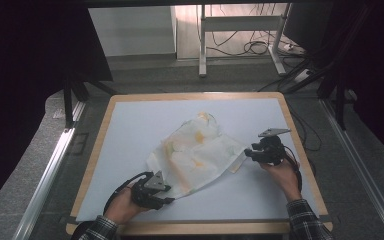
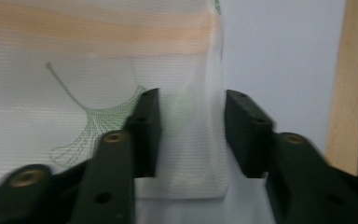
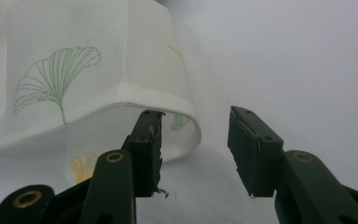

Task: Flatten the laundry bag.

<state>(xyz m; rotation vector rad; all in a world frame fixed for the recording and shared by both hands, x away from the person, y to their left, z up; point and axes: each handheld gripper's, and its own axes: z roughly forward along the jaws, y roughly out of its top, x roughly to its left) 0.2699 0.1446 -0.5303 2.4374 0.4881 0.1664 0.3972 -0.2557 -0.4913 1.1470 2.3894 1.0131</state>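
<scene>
Between both grippers, cloth point(image 1: 196, 152) edges; open table point(image 1: 130, 125) beyond.

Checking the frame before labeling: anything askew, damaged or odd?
The cloth lies crumpled and skewed on the table, its edge near the right gripper curled up off the surface. The right gripper's pads look chipped along their edges. Nothing is spilled.

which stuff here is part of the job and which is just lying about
Part of the job: cloth, left gripper, right gripper.
Just lying about: cables on the floor beyond the table, metal frame legs.
</scene>
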